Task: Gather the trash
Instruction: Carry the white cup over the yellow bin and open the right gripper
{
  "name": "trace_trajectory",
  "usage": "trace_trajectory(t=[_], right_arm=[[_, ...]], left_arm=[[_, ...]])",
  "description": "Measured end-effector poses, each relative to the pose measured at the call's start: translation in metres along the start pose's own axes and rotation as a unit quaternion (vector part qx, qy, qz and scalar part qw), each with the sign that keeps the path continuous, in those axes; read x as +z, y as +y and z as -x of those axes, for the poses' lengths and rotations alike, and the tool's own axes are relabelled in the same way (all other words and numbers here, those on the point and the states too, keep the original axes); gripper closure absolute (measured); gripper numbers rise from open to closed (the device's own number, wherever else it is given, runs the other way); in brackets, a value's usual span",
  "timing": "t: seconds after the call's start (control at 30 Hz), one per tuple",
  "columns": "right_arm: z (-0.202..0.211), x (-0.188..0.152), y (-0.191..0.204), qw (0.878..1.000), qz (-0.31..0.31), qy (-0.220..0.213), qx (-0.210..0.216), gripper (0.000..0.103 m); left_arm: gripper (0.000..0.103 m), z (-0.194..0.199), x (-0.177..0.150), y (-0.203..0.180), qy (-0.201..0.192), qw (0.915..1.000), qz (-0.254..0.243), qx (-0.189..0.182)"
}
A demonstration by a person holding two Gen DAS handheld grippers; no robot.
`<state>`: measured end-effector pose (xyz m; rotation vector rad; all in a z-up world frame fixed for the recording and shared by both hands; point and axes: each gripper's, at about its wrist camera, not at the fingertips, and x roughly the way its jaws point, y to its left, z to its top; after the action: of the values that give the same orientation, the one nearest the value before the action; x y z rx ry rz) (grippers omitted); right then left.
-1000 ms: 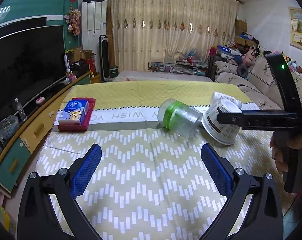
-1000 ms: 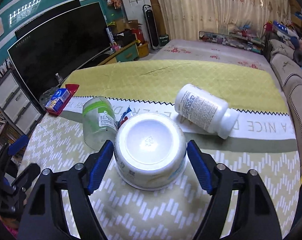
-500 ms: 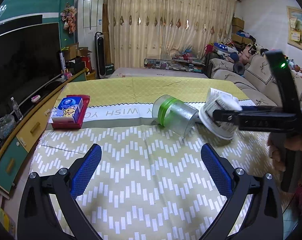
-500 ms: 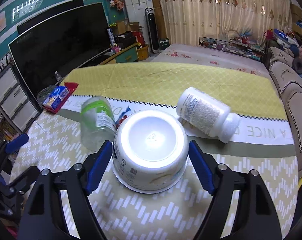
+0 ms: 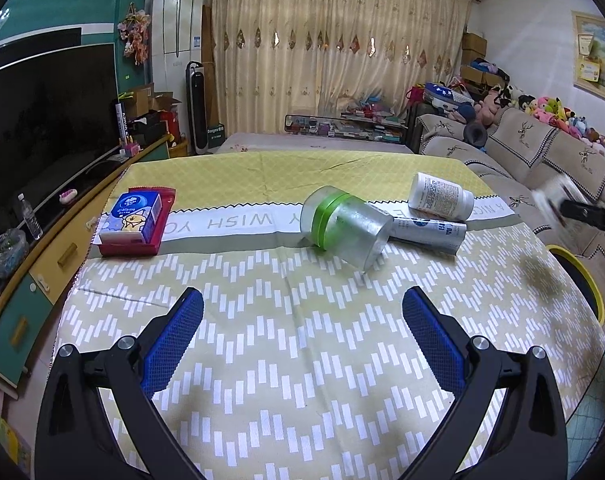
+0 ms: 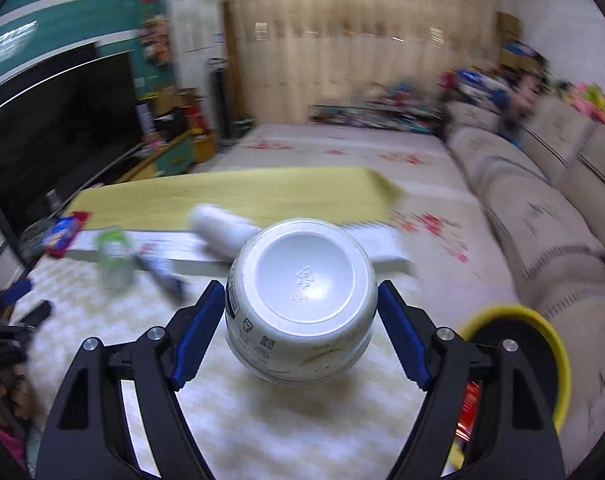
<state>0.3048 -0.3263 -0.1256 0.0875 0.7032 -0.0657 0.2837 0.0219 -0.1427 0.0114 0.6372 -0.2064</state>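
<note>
Between the blue pads of the right gripper [image 6: 302,308] a white plastic bowl [image 6: 300,304] is being held bottom-forward, its recycling mark facing the camera; both pads are pressing on its sides, so the jaws are gripping it and carrying it clear above the table [image 6: 262,412]. Everything behind the bowl in the right wrist view is smeared with blur. Just to the right of the gripper, beside the table edge, a bin with a yellow rim [image 6: 542,336] is standing with something red showing inside it. From the left wrist view, the same bowl is showing only as a blurred white shape at the far right edge, above the yellow rim of the bin.

Over the near part of the patterned tablecloth [image 5: 302,360] the left gripper [image 5: 302,320] is hovering with its fingers spread wide and nothing between them.

Across the middle of the table more trash is lying. A clear plastic jar with a green band [image 5: 344,232] is lying on its side, and a flattened silver and blue wrapper [image 5: 430,232] is lying just beside it on the right. A white pill bottle [image 5: 440,196] is lying on its side just behind the wrapper. Well apart on the left, a blue tissue pack [image 5: 132,216] is sitting in a red tray [image 5: 134,246].
</note>
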Motion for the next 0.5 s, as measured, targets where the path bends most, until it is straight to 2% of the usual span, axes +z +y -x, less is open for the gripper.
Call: trace_trajectory(t=[0.13,0.33,0.5], right_arm=[[-0.001,-0.018,-0.063,0.996,-0.063,0.018,-0.056,0.029],[-0.013,-0.044,-0.135,0.980,-0.136,0.051,-0.133,0.028],[-0.011,-0.057,-0.150,0.975,-0.174,0.046,-0.134,0.027]], left_arm=[[0.005,-0.001,0.000,-0.001,0.004,1.0000,-0.001,-0.002],[0.005,-0.004,0.000,-0.001,0.011,0.9999,0.003,-0.008],[0.005,-0.008,0.001,0.001,0.018,0.9998,0.004,-0.012]])
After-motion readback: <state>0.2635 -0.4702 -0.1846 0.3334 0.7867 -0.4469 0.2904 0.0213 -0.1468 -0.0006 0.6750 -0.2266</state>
